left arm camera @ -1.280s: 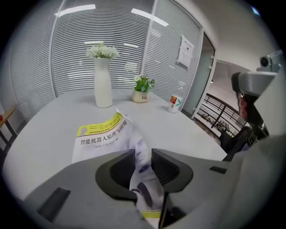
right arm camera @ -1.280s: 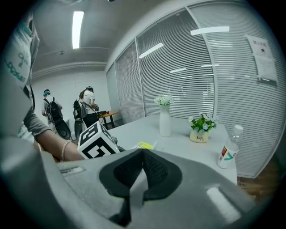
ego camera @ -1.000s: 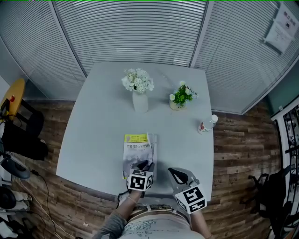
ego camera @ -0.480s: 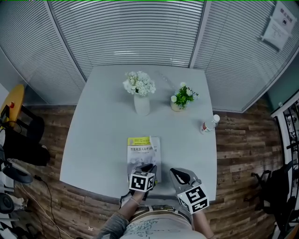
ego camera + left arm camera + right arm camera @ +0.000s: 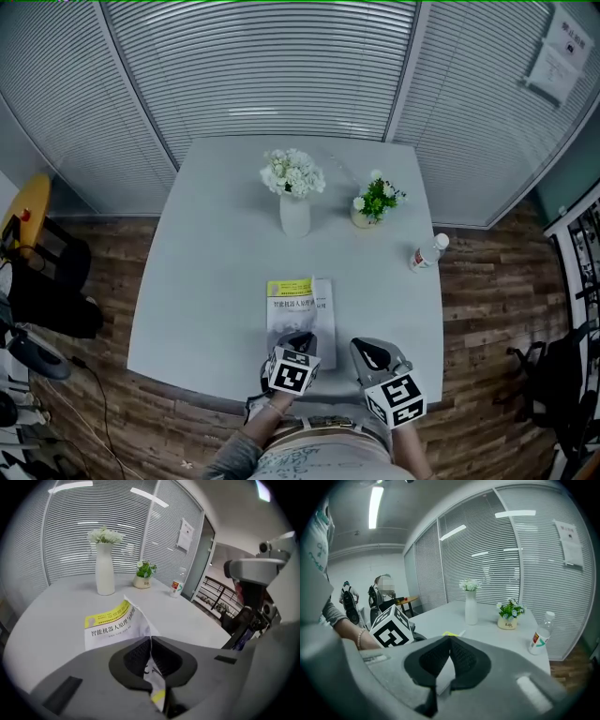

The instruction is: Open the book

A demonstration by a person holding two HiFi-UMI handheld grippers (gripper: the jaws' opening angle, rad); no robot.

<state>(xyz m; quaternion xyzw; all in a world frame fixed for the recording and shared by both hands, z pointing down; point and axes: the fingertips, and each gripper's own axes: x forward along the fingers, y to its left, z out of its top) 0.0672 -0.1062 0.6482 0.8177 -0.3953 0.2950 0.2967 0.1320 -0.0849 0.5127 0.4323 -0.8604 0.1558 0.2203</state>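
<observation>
A thin book (image 5: 298, 309) with a white cover and a yellow band at its top lies near the table's front edge. My left gripper (image 5: 298, 339) sits at the book's near end. Its jaws have just been closing and now pinch the near edge of the cover, which bends up from the book (image 5: 112, 623) into the left gripper (image 5: 150, 638). My right gripper (image 5: 367, 349) hovers just right of the book, its tips together with nothing between them. The right gripper (image 5: 450, 638) view shows only the table past its jaws.
On the grey table (image 5: 216, 262) a white vase of flowers (image 5: 294, 214) stands at the back middle, with a small potted plant (image 5: 373, 202) to its right. A plastic bottle (image 5: 427, 253) stands at the right edge. Blinds close off the far side.
The left gripper's jaws have closed onto the near edge of the book's cover. Both hands stay at the table's front edge.
</observation>
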